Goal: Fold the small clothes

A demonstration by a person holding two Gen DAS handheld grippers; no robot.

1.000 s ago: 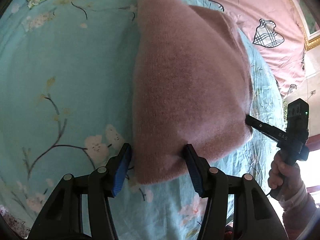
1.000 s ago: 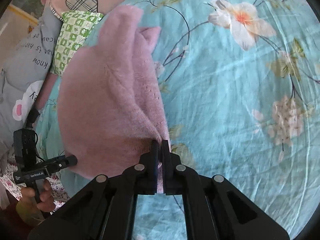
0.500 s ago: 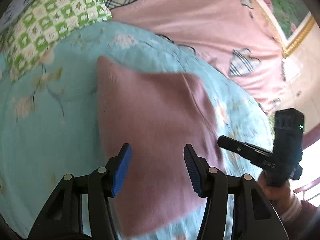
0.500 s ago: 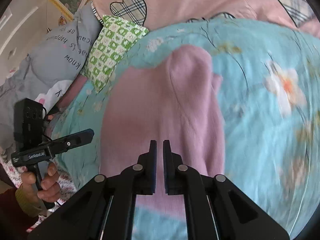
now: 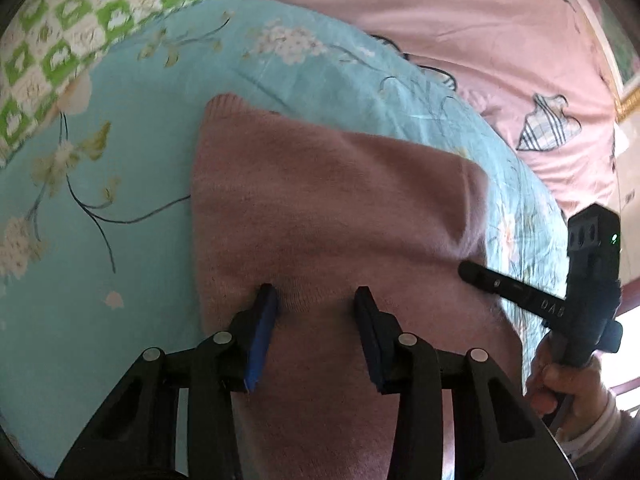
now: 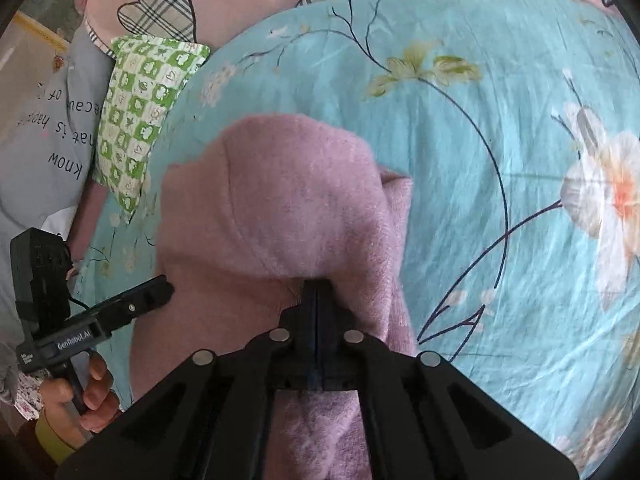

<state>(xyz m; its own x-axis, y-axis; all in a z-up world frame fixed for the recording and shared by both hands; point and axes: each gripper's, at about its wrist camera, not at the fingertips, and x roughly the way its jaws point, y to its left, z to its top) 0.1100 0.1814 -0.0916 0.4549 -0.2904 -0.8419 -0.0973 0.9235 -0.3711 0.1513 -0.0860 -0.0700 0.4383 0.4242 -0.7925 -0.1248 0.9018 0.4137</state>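
Note:
A folded pink knitted garment (image 5: 332, 208) lies on the turquoise floral bedspread (image 5: 120, 248). My left gripper (image 5: 316, 296) is open, its blue-padded fingers pressed down on the garment's near part, cloth bulging between them. My right gripper (image 6: 316, 286) is shut, its tips pushed into a fold of the same pink garment (image 6: 288, 200). Whether cloth is pinched between them is hidden. In the left wrist view the right gripper (image 5: 466, 270) touches the garment's right edge. In the right wrist view the left gripper (image 6: 166, 286) sits at its left edge.
A green-and-white checked pillow (image 6: 148, 100) and a grey printed cushion (image 6: 44, 140) lie at the bedspread's far left. A pink sheet with plaid hearts (image 5: 480, 48) lies behind. The bedspread spreads wide to the right (image 6: 520, 160).
Both grippers lifted off the garment half a second ago, then came back down onto it. The left fingers now press into the cloth; the right gripper has closed fully at a fold.

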